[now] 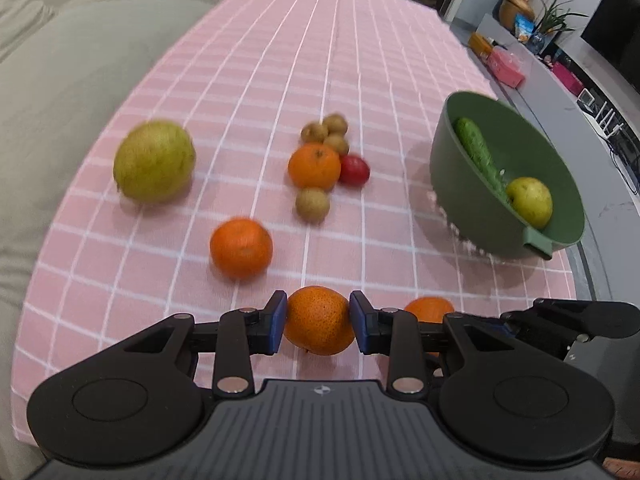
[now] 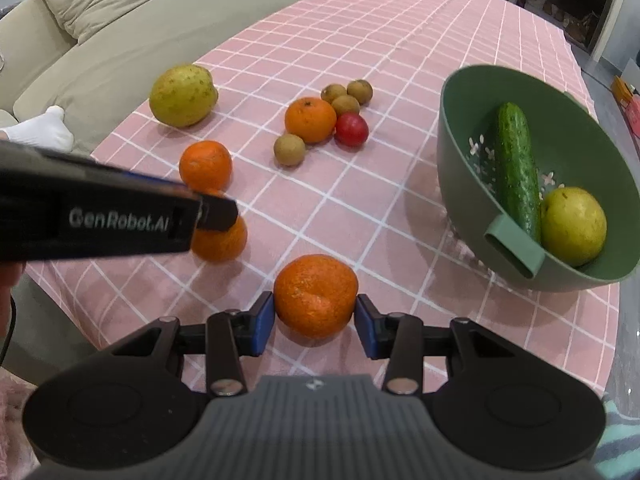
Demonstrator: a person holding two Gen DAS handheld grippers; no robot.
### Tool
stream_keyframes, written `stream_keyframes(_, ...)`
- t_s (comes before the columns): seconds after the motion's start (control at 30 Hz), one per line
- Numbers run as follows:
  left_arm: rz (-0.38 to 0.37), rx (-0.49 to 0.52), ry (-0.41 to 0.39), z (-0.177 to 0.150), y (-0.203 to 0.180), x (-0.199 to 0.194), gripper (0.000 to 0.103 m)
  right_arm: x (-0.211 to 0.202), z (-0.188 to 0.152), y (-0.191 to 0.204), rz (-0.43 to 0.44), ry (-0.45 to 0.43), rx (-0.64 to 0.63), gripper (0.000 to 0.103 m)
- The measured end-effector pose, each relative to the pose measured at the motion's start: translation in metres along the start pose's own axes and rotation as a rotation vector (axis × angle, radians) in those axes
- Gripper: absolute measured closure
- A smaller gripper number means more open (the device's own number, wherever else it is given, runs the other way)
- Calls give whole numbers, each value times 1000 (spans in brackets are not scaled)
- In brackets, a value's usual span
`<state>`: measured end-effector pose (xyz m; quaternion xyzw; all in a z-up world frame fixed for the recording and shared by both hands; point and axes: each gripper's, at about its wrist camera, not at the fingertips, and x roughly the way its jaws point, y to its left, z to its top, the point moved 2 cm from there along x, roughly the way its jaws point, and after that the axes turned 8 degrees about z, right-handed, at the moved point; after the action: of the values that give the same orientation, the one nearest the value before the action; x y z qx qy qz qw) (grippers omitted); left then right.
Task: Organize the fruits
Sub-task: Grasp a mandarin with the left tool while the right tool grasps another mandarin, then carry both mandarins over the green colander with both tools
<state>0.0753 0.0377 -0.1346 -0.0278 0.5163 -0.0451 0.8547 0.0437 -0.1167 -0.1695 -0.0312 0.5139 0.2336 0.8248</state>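
My left gripper (image 1: 318,322) is shut on an orange (image 1: 319,320), held just above the pink checked tablecloth (image 1: 280,60); it also shows from the side in the right wrist view (image 2: 218,212). My right gripper (image 2: 315,320) is shut on another orange (image 2: 315,296), which also shows in the left wrist view (image 1: 429,308). Two more oranges (image 1: 241,247) (image 1: 314,166), a large green pear (image 1: 154,161), a red tomato (image 1: 354,169) and several small brown longans (image 1: 312,204) lie loose. A green bowl (image 1: 452,152) on the right holds a cucumber (image 1: 478,152) and a yellow-green pear (image 1: 530,201).
A beige sofa (image 1: 60,80) runs along the table's left side. A grey shelf (image 1: 560,92) with boxes, plants and a dark screen stands to the right beyond the table edge. A white-socked foot (image 2: 40,130) rests on the sofa.
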Motion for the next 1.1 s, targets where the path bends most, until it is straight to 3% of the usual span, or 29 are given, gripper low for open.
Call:
stream_keyframes(0.23,-27,-28,-16,-3,7,5,62,4,-2,1,13,14,-4,63)
stream_keyframes(0.4,-59,-48,10,-6,9,12,48,6,-2,-1,25,17,13,63)
stream_keyframes(0.83,-82,-13,47,-10,2,14,53,5,-2,-8,51,19,54,62)
stream_keyframes(1.1,-69,16,-5,-3,-9,-1,55,-8,0,-11,50,-21,71,63)
